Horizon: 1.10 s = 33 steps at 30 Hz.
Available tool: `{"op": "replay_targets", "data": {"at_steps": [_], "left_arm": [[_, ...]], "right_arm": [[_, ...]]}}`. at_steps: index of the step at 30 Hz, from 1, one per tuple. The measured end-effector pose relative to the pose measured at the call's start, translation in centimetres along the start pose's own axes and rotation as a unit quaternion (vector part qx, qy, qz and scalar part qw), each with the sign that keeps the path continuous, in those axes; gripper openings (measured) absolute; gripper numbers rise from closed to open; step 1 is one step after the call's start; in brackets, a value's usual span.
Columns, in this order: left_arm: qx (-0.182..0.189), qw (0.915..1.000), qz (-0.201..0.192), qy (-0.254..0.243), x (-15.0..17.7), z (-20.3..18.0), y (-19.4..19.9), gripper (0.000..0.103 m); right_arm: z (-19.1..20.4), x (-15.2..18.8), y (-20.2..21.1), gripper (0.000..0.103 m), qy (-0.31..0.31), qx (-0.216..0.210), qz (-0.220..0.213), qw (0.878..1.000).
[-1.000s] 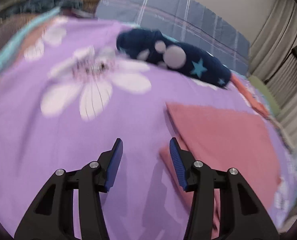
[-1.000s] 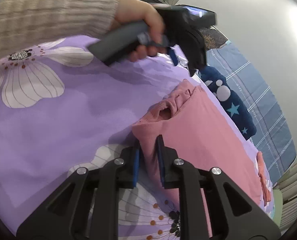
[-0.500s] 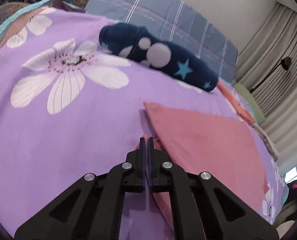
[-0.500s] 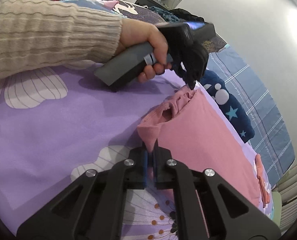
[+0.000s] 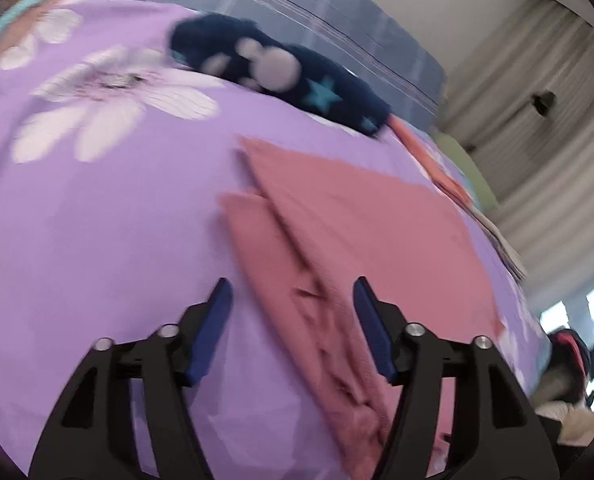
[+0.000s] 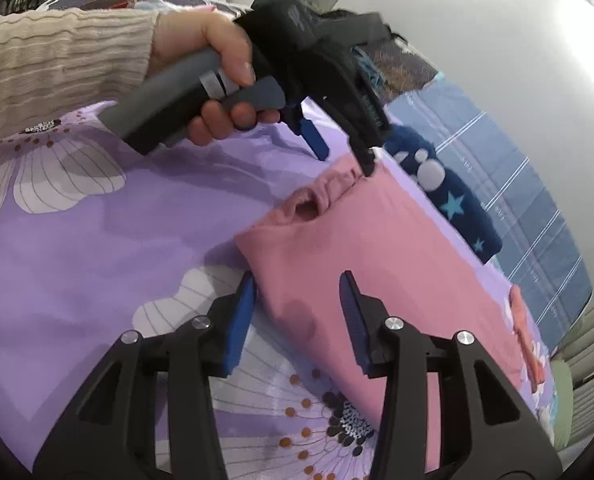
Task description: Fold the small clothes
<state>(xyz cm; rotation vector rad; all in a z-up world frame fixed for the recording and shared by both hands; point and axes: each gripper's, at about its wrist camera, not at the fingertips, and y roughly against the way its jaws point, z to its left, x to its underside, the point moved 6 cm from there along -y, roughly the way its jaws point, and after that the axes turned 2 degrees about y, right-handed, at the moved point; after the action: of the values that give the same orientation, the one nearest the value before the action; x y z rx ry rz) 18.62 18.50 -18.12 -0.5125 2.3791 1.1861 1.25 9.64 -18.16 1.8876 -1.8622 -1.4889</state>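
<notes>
A pink garment lies folded flat on the purple flowered bedsheet; it also shows in the right wrist view. My left gripper is open just above the garment's gathered near edge, holding nothing. It shows in the right wrist view too, held by a hand at the garment's far ruffled corner. My right gripper is open over the garment's near corner, empty.
A dark blue garment with white dots and stars lies beyond the pink one, also in the right wrist view. A blue plaid pillow is behind it. An orange cloth lies by the bed's far edge. Curtains hang at right.
Both grippers were shut on the pink garment's edge half a second ago; both have now opened and let it go. The garment lies flat.
</notes>
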Motion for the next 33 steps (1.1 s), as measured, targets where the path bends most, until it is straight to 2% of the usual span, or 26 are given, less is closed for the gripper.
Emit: {"op": "replay_targets", "data": {"at_steps": [2, 5, 6, 7, 8, 9, 11, 16, 19, 27, 33], "left_arm": [[0.011, 0.9999, 0.003, -0.005, -0.4, -0.6, -0.8, 0.069], [0.041, 0.9989, 0.004, 0.024, -1.5, -0.9, -2.1, 0.067], [0.042, 0.9986, 0.003, 0.031, -2.0, -0.9, -2.8, 0.058], [0.036, 0.9988, 0.004, 0.033, -2.4, -0.9, -3.5, 0.050], [0.020, 0.9991, 0.006, 0.037, -2.9, -0.7, -4.4, 0.029], [0.013, 0.9987, 0.010, 0.048, -3.2, -0.3, -4.9, 0.014], [0.023, 0.9971, 0.013, 0.071, -3.6, 0.1, -5.3, 0.011], [-0.014, 0.9991, 0.015, 0.037, -3.9, -1.3, -4.9, 0.010], [-0.019, 0.9995, 0.013, 0.022, -4.7, -2.5, -4.4, 0.010], [-0.043, 0.9990, 0.008, -0.013, -6.5, -6.6, -4.1, 0.010], [-0.075, 0.9966, -0.002, -0.033, -7.9, -10.7, -4.2, 0.010]], "right_arm": [[0.4, -0.2, -0.3, 0.043, 0.006, 0.008, 0.004, 1.000], [0.7, -1.0, -1.0, 0.042, 0.008, 0.020, 0.004, 1.000], [0.6, -1.2, -1.3, 0.042, 0.006, 0.022, 0.004, 1.000], [0.4, -1.4, -1.6, 0.037, 0.002, 0.024, 0.005, 1.000], [0.1, -1.6, -2.1, 0.018, -0.006, 0.025, 0.010, 1.000], [-0.5, -1.5, -2.7, 0.008, -0.024, 0.016, 0.023, 0.999], [-1.7, -1.3, -2.8, 0.004, -0.066, -0.009, 0.025, 0.997], [-4.8, -0.9, -1.6, 0.004, -0.166, -0.041, 0.011, 0.985], [-6.6, -0.7, -0.7, 0.004, -0.218, -0.056, 0.005, 0.974], [-9.9, 0.1, 2.5, 0.004, -0.260, -0.037, -0.030, 0.964], [-13.4, 2.4, 4.5, 0.004, -0.314, -0.036, -0.051, 0.947]]}}
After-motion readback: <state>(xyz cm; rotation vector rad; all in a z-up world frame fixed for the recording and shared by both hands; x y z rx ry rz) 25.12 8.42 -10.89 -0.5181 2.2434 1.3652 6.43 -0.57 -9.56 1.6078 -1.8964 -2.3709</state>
